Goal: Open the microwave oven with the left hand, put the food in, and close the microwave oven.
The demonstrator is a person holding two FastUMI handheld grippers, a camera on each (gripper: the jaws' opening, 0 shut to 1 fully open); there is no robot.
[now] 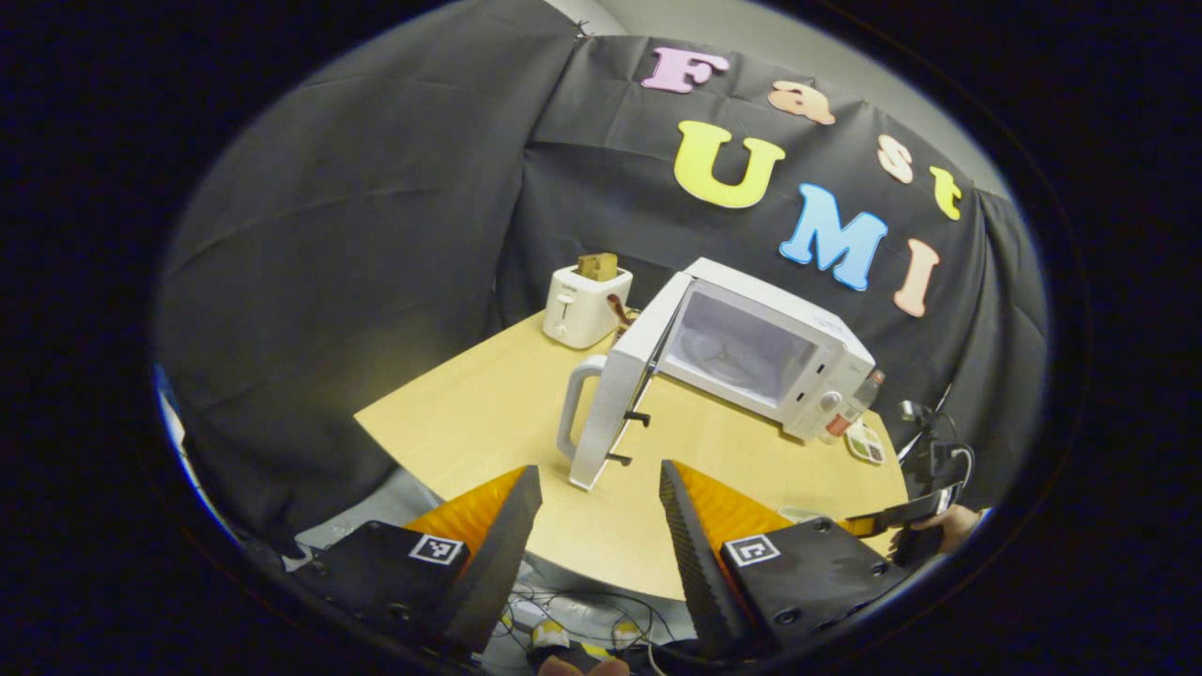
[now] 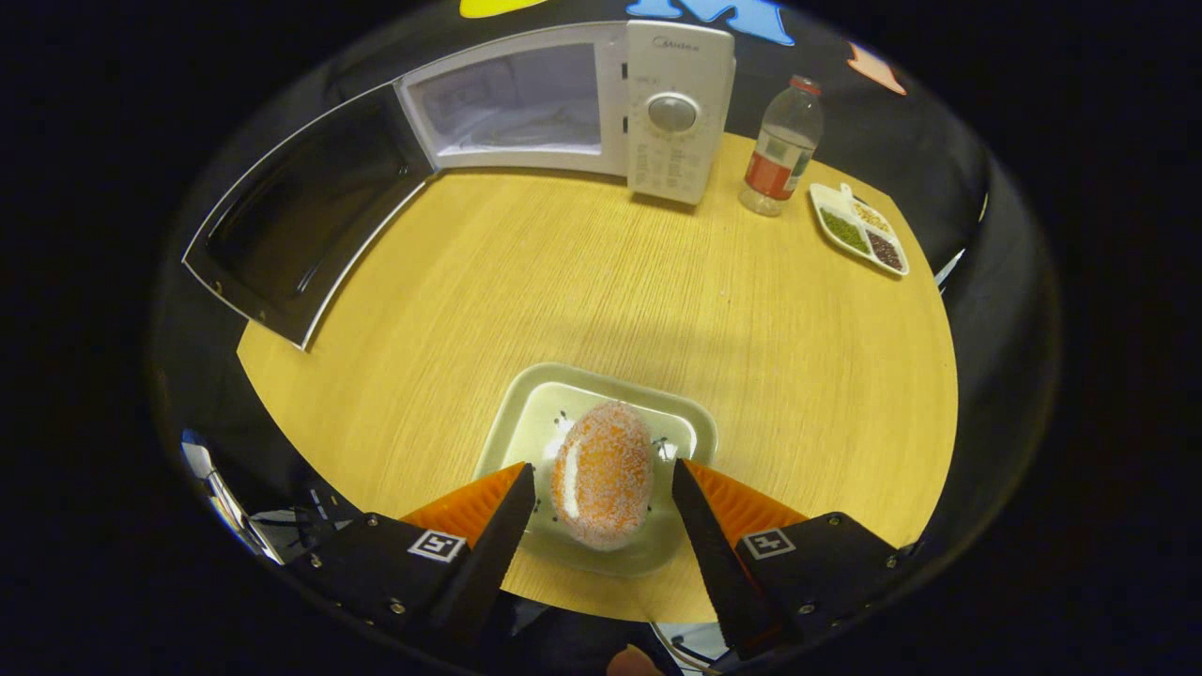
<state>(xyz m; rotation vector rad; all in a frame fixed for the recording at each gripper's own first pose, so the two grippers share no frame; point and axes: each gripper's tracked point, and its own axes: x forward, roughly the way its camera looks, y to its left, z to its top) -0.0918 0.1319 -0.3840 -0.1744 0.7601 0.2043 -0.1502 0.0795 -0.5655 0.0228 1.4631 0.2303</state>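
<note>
The white microwave (image 1: pixel 784 361) (image 2: pixel 601 103) stands at the back of the round wooden table (image 1: pixel 488 413) (image 2: pixel 657 291) with its door (image 1: pixel 615 394) (image 2: pixel 300 225) swung wide open. My left gripper (image 1: pixel 599 483) hangs open in front of the door's handle, apart from it, with nothing between its fingers. The food, an orange sugar-coated bun (image 2: pixel 603 472), lies on a pale square plate (image 2: pixel 526 422) near the table's front edge. My right gripper (image 2: pixel 603 479) is open around the bun, a finger on each side, with small gaps showing.
A white toaster (image 1: pixel 584 302) with bread in it stands left of the microwave. A plastic bottle (image 2: pixel 779 145) and a divided dish of grains (image 2: pixel 859 228) sit to the microwave's right. The other gripper and a hand (image 1: pixel 925 521) show at the table's right edge.
</note>
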